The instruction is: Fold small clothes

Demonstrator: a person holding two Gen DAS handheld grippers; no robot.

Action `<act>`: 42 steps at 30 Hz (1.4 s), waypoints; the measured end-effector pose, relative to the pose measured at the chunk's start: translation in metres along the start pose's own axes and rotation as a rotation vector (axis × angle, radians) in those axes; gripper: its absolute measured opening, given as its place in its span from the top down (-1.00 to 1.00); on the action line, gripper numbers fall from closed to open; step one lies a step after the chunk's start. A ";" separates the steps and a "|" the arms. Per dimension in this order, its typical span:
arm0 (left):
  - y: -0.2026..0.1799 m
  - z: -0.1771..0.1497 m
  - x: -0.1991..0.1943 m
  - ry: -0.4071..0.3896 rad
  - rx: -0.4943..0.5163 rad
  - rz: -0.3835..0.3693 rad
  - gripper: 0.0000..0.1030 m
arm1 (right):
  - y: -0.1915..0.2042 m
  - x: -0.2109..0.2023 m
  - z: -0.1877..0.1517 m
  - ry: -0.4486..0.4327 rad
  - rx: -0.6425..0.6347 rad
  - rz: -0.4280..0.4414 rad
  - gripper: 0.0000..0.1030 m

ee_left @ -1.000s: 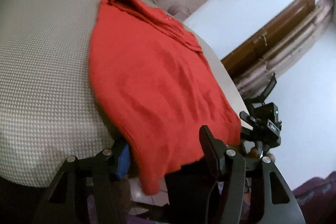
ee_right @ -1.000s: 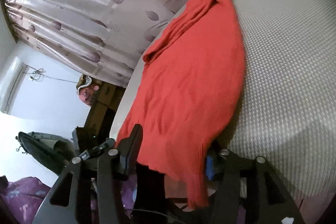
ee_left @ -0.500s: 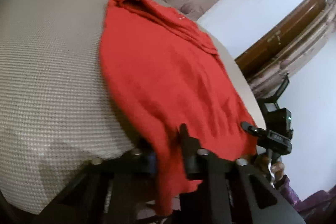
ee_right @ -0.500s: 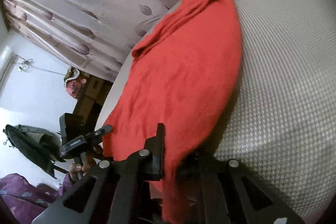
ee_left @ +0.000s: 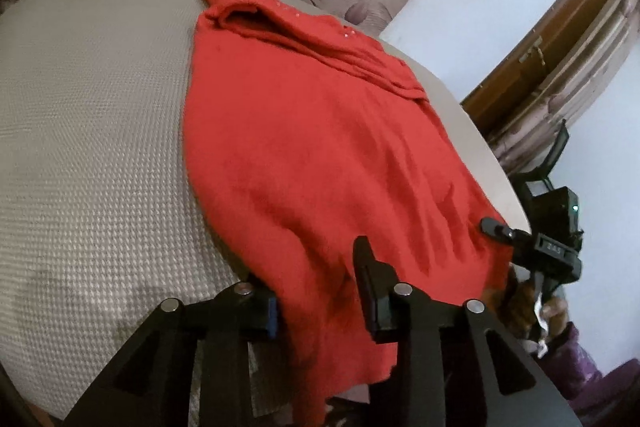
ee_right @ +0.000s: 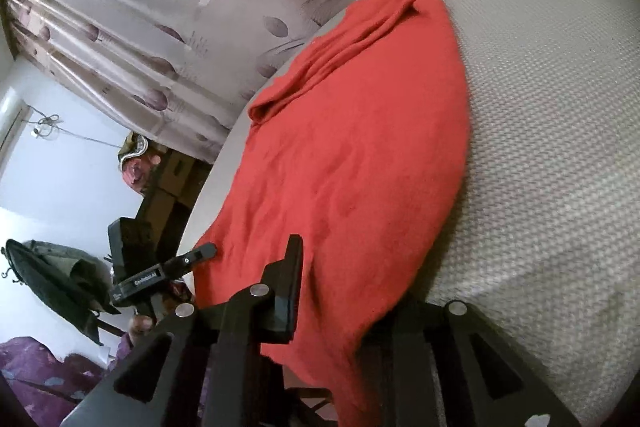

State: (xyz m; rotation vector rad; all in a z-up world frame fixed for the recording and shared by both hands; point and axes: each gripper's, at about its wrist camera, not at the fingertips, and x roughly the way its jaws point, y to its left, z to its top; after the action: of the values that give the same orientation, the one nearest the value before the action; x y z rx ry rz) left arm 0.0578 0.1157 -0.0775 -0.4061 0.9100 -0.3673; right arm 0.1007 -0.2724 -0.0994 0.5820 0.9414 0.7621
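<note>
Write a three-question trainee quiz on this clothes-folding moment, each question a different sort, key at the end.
1. True or false: the red garment hangs over the near edge of the cushion.
2. Which part of it lies between the left gripper fingers? A collar, B near hem, C nothing.
3. Fill in: behind the cushion hangs a leaf-patterned ____.

Key: 1 true; 2 B; 3 curtain.

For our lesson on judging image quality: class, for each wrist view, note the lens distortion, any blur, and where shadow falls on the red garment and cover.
Left wrist view: fisheye bends the door frame and darkens the corners; the red garment is soft near the left gripper, with shadow below its hem. Right wrist view: the curtain bows and shines; the grey cover blurs nearby, shadowed beside the cloth.
</note>
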 end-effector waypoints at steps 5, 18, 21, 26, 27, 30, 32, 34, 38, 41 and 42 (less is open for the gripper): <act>-0.017 -0.003 0.002 -0.018 0.098 0.120 0.82 | 0.004 0.007 -0.004 0.022 -0.018 -0.003 0.88; -0.034 -0.001 -0.007 -0.068 0.186 0.245 0.83 | 0.003 -0.004 -0.003 -0.020 0.032 0.050 0.89; -0.039 0.000 -0.008 -0.074 0.197 0.252 0.83 | 0.004 -0.007 -0.002 -0.031 0.039 0.068 0.89; -0.044 0.002 -0.010 -0.087 0.218 0.260 0.83 | 0.005 -0.011 0.002 -0.052 0.049 0.095 0.89; -0.045 0.003 -0.010 -0.089 0.222 0.262 0.83 | 0.006 -0.011 0.003 -0.053 0.044 0.092 0.89; -0.046 0.007 -0.012 -0.097 0.220 0.259 0.83 | 0.007 -0.014 0.005 -0.058 0.044 0.092 0.89; -0.048 0.010 -0.014 -0.106 0.222 0.260 0.83 | 0.009 -0.017 0.008 -0.064 0.045 0.097 0.89; -0.050 0.014 -0.015 -0.111 0.225 0.261 0.83 | 0.011 -0.021 0.011 -0.074 0.043 0.106 0.89; -0.051 0.026 -0.017 -0.126 0.223 0.258 0.83 | 0.018 -0.025 0.020 -0.090 0.034 0.125 0.89; -0.051 0.035 -0.020 -0.139 0.212 0.253 0.83 | 0.023 -0.026 0.029 -0.098 0.026 0.135 0.89; -0.052 0.037 -0.021 -0.141 0.209 0.250 0.83 | 0.024 -0.026 0.032 -0.100 0.025 0.139 0.89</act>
State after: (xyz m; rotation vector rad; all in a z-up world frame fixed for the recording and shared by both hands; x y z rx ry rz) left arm 0.0695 0.0879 -0.0174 -0.1220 0.7650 -0.1980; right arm 0.1115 -0.2818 -0.0534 0.7062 0.8251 0.8384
